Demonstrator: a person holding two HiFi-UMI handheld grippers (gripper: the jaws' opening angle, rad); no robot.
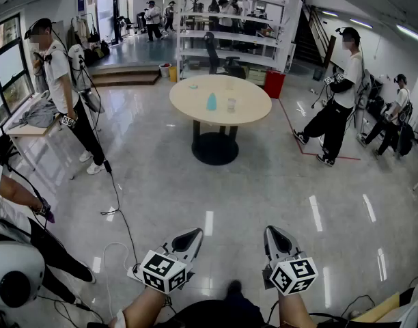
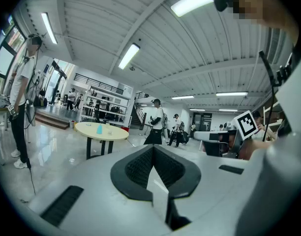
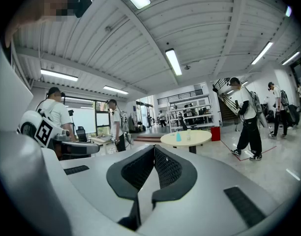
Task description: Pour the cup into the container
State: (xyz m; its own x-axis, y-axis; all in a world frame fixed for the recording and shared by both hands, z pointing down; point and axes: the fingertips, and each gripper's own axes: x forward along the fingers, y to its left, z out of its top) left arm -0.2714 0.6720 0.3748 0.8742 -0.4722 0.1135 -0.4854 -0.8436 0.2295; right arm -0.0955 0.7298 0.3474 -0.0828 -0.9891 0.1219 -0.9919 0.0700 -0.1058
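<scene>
Far ahead stands a round beige table [image 1: 220, 118]. On it are a small blue vessel [image 1: 212, 102] and, just to its right, a small clear container [image 1: 231, 104]. Both are too small to make out in detail. My left gripper [image 1: 193, 235] and right gripper [image 1: 272, 232] are held low at the bottom of the head view, side by side, far from the table. Both are shut with nothing between the jaws. The left gripper view shows its closed jaws [image 2: 153, 148] with the table [image 2: 101, 133] beyond. In the right gripper view the jaws [image 3: 154, 148] point toward the table [image 3: 186, 140] and the blue vessel [image 3: 178, 136].
A wide glossy floor lies between me and the table. A person [image 1: 62, 94] stands at the left with a cable [image 1: 117, 210] trailing across the floor. Another person [image 1: 339, 98] stands right of the table. Shelving [image 1: 226, 36] and a red bin [image 1: 274, 84] stand behind it.
</scene>
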